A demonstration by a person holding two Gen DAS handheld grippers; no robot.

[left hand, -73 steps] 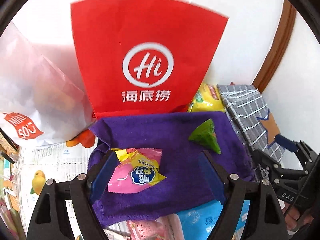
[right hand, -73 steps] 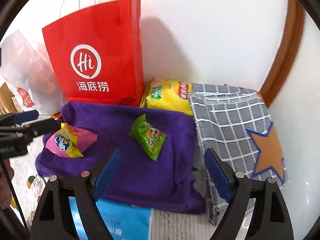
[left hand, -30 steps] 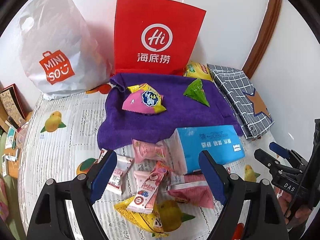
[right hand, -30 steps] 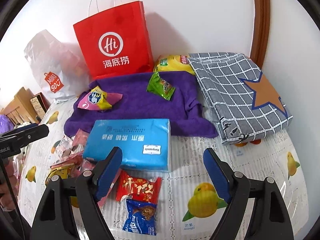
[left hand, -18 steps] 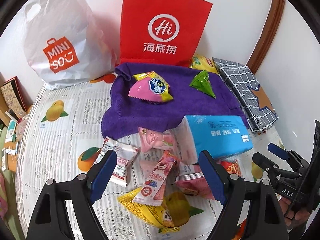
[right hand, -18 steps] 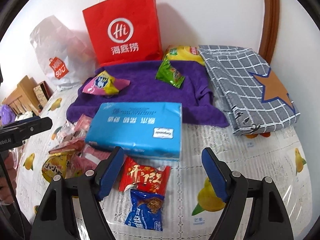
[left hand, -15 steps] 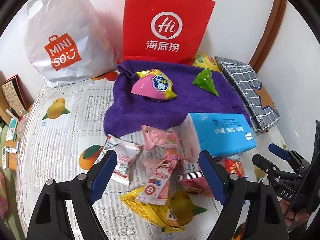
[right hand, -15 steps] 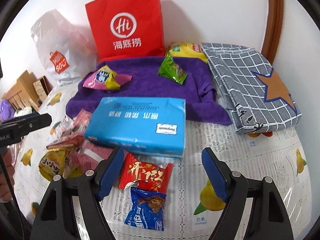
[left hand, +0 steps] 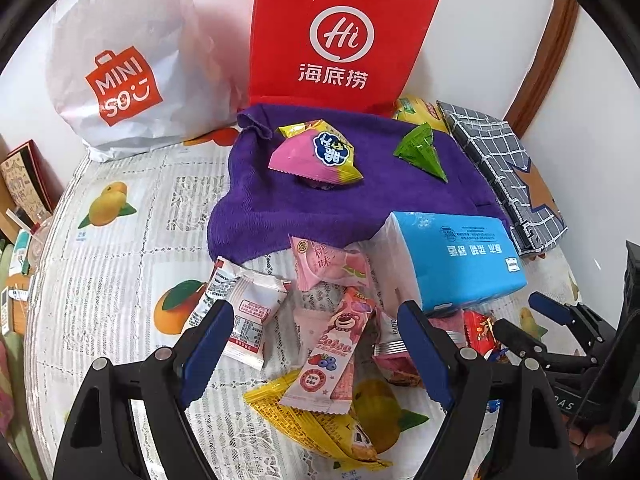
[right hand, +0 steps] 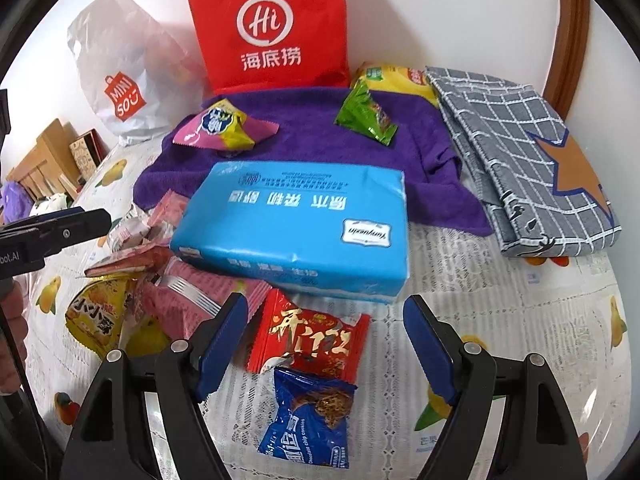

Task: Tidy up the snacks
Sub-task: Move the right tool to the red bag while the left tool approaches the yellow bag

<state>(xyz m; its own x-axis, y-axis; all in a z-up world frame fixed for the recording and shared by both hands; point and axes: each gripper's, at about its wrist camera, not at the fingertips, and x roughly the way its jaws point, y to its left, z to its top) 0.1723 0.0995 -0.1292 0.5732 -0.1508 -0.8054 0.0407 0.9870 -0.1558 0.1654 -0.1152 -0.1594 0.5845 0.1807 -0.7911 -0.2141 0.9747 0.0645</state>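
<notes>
red bag (left hand: pixel 340 36) top cut off, yellow chip bag (right hand: pixel 396 78) partly hidden behind purple towel (right hand: pixel 312 136)

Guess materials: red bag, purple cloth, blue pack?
Red bag: looks like matte paper, crisp flat panels and sharp edges. Purple cloth: soft fuzzy terry, napped surface, rumpled edges. Blue pack: glossy plastic film, sheen and wrinkles; contents unseen.

Open tabletop (left hand: pixel 100 280): left of snack pile (left hand: pixel 320 340).
Blocked: blue tissue pack (right hand: pixel 296 224) centre; red bag (right hand: pixel 272 24) against the wall.
</notes>
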